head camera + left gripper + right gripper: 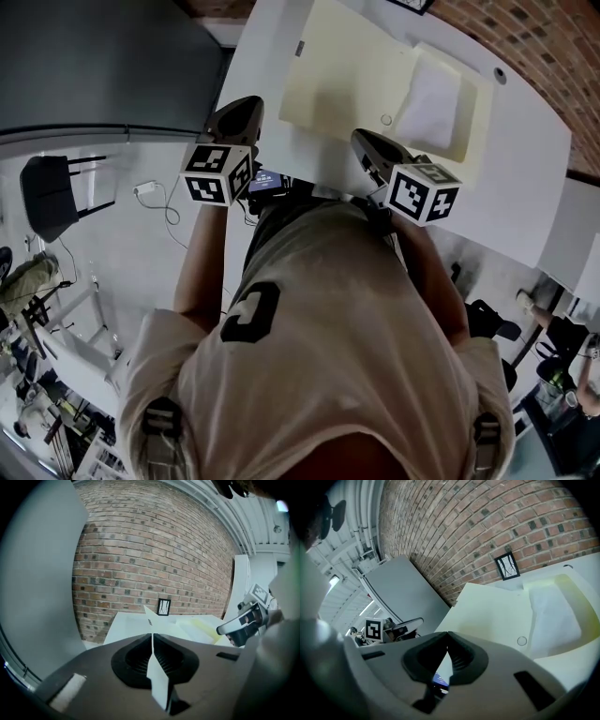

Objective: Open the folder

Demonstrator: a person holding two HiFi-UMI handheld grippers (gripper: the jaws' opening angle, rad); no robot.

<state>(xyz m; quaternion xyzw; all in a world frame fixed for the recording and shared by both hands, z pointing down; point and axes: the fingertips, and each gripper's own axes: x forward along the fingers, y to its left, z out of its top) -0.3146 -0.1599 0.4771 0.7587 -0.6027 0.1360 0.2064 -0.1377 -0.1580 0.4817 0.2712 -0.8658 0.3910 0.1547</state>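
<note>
A pale-yellow folder (347, 80) lies flat on the white table (525, 187). Its left part is a plain panel. A white sheet (429, 103) rests on its right part, and a small round snap (386, 120) sits near the front edge. The right gripper view shows the folder (492, 613) ahead, with the snap (521, 641) and the sheet (553, 616). My left gripper (239, 114) is shut and empty at the table's near left edge, just short of the folder. My right gripper (367, 142) is shut and empty at the folder's front edge, near the snap.
A grey partition (94, 66) stands left of the table and a brick wall (534, 37) runs behind it. A small framed picture (164, 606) leans on the wall at the table's back. A dark chair (52, 192) and a cable are on the floor to the left.
</note>
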